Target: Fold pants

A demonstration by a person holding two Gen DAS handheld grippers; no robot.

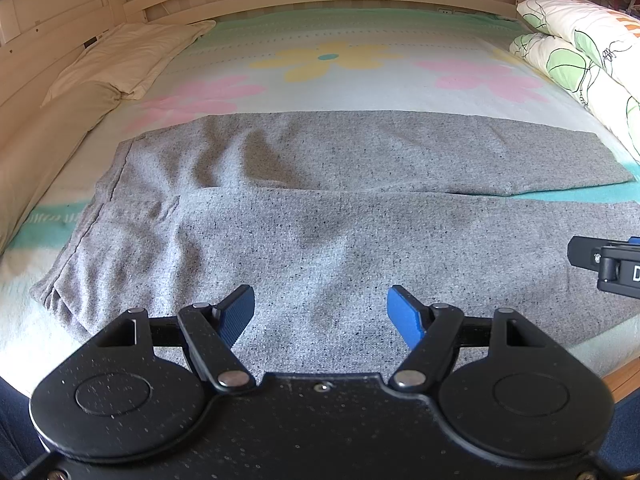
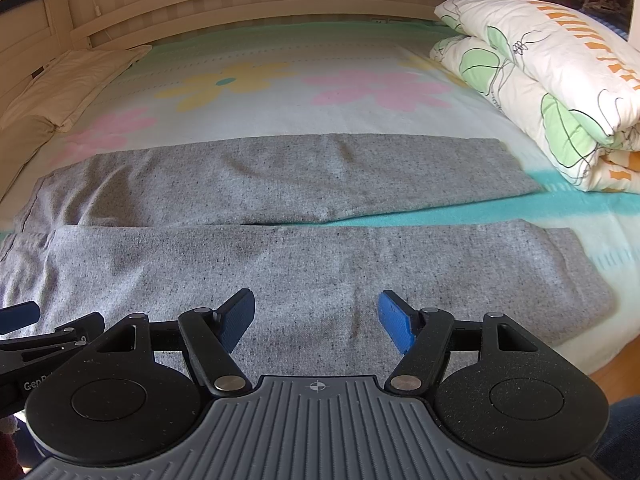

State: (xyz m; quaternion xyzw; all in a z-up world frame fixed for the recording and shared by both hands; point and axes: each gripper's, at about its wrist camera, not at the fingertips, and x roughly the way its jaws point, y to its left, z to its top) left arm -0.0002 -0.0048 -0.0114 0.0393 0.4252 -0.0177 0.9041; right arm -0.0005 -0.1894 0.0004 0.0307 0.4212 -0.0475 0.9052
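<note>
Left gripper [image 1: 320, 314]: jaws wide apart, nothing between them, poised over the near leg of the grey pants [image 1: 320, 240] toward the waist end. Right gripper [image 2: 316, 318]: jaws likewise apart and empty, over the same near leg toward the cuff end.

The pants lie spread flat across the bed sheet [image 2: 280, 116], waistband [image 1: 100, 208] at left, cuffs at right, the two legs side by side with a thin gap opening toward the cuffs.

Risks, as I judge them: if I pinch only the top layer of the near leg, the fabric will drag and the fold will come out skewed. Uneven lift between the two grippers would twist the leg. The wrinkles near the waistband may get trapped in the fold.

The left view shows the waistband and the cream pillow [image 1: 128, 56] at far left. The right view shows both cuffs [image 2: 580, 280] whole and the folded flowered duvet [image 2: 540, 80], near the far cuff.
</note>
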